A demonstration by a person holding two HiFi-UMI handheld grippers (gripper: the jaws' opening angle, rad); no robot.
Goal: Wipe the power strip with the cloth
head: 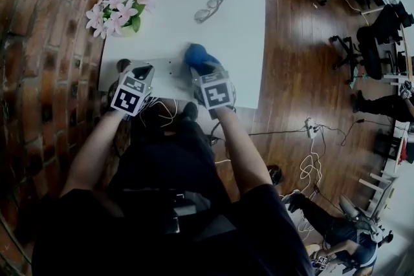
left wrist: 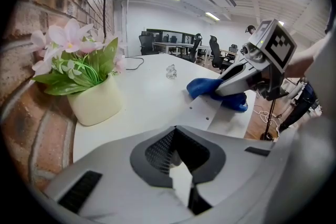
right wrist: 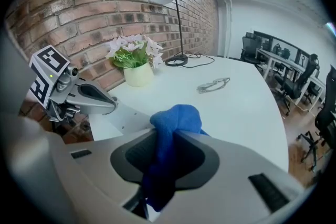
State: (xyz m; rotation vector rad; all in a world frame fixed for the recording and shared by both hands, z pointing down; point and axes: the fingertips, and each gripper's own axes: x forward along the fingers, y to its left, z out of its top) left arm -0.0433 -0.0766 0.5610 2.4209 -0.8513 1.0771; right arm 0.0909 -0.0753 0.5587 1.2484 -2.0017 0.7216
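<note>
Cloth (right wrist: 176, 119) looked soft, pinched mid-bunch in my right fingers (right wrist: 210, 157); left fingers (left wrist: 152, 150) were closed beside the stiff power strip (left wrist: 209, 112).

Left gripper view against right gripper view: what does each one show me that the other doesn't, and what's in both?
Only the left gripper view: the right gripper seen from outside, its tips buried in the cloth, and the jaws of the left gripper closed together. Only the right gripper view: the left gripper from outside at one end of the power strip, the cloth pinched between the right jaws, and the lamp base. Both: cloth, power strip, flower pot, glasses.
</note>
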